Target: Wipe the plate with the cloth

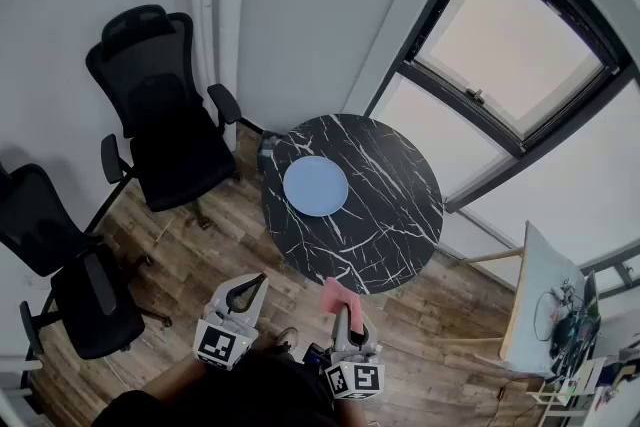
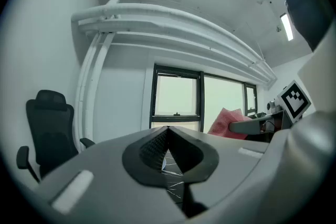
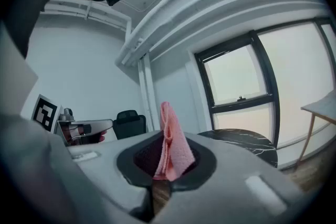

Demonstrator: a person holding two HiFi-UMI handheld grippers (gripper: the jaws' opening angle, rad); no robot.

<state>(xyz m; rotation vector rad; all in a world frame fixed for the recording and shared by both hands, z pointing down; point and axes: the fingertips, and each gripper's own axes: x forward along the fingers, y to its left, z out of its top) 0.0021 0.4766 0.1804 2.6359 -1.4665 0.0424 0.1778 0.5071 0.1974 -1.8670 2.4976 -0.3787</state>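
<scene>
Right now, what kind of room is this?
Probably a small office or meeting room: black mesh office chairs stand along the wall, a round black marble-look table sits on a wood-look floor, and there are large windows beside it.

Head overhead; 2 gripper views toward table (image 1: 392, 207)

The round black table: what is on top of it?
Only a pale blue plate, lying flat left of centre. The rest of the marbled top looks bare. The spot beneath the plate is covered, and the pink cloth hides a sliver of the near edge.
</scene>
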